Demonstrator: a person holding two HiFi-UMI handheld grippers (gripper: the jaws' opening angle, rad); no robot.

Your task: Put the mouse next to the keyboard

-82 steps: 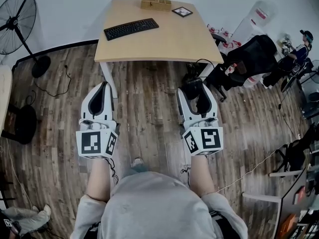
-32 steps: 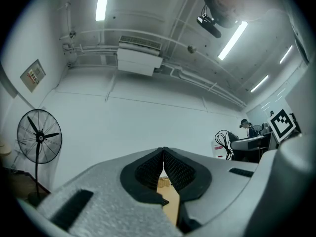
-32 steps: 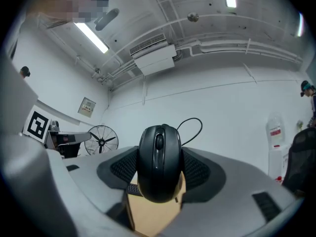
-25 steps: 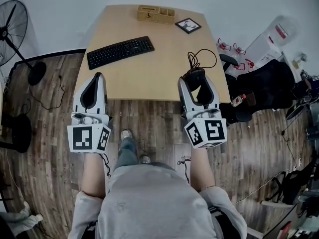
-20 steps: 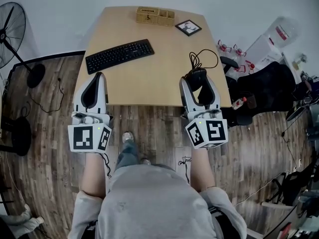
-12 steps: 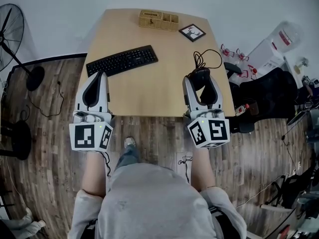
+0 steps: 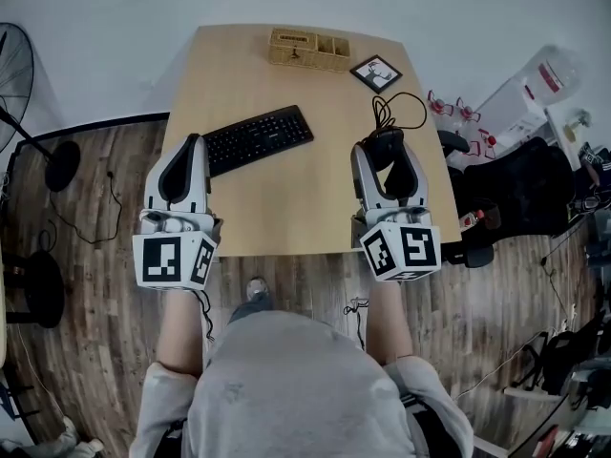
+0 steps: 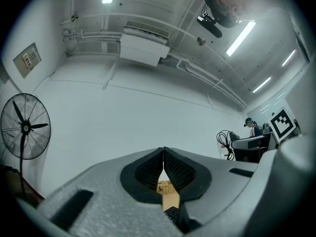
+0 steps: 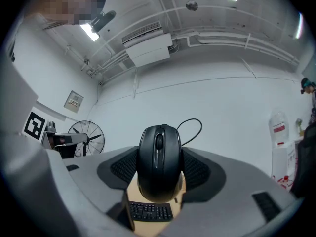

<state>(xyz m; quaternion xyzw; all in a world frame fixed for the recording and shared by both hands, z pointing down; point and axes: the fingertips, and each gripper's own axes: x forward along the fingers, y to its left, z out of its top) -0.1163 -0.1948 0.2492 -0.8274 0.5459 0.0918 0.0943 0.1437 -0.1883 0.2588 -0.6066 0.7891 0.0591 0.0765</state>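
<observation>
A black wired mouse [image 9: 159,163] sits clamped between the jaws of my right gripper [image 7: 385,153], over the right part of the wooden table [image 7: 286,198]; its cable [image 7: 401,109] coils on the table just beyond. A black keyboard [image 7: 258,138] lies slanted on the table's left half, and shows small below the mouse in the right gripper view [image 9: 149,211]. My left gripper [image 7: 183,156] hovers at the table's left edge, just left of the keyboard, jaws shut with nothing between them [image 8: 163,168].
A wicker organizer [image 7: 307,50] and a small framed picture [image 7: 376,72] stand at the table's far edge. A black office chair [image 7: 520,184] is to the right of the table. A fan [image 7: 19,84] stands on the wood floor at the left.
The person has walked up to the table, so both grippers now hang over its near half. The right gripper has kept the mouse throughout.
</observation>
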